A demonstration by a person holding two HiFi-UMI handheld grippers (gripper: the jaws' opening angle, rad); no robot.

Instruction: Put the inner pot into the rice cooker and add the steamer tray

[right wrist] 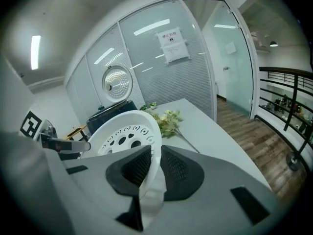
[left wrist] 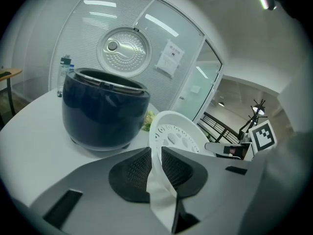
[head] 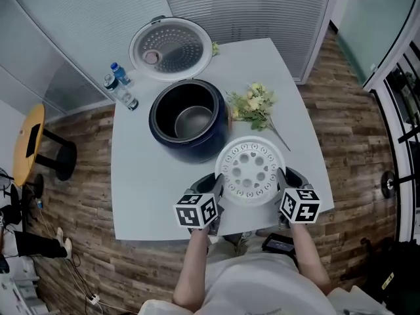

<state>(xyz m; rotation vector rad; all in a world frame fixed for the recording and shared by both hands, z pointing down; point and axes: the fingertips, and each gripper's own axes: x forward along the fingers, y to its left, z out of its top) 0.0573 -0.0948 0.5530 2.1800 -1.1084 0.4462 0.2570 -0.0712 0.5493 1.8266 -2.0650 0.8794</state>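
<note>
Even, cool indoor light from ceiling strips leaves soft shadows; both gripper views bend and darken toward their fisheye edges.

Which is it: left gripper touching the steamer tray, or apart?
Touching. The left gripper view shows the left gripper clamped on the steamer tray, jaws pressed against both sides of its rim.
</note>
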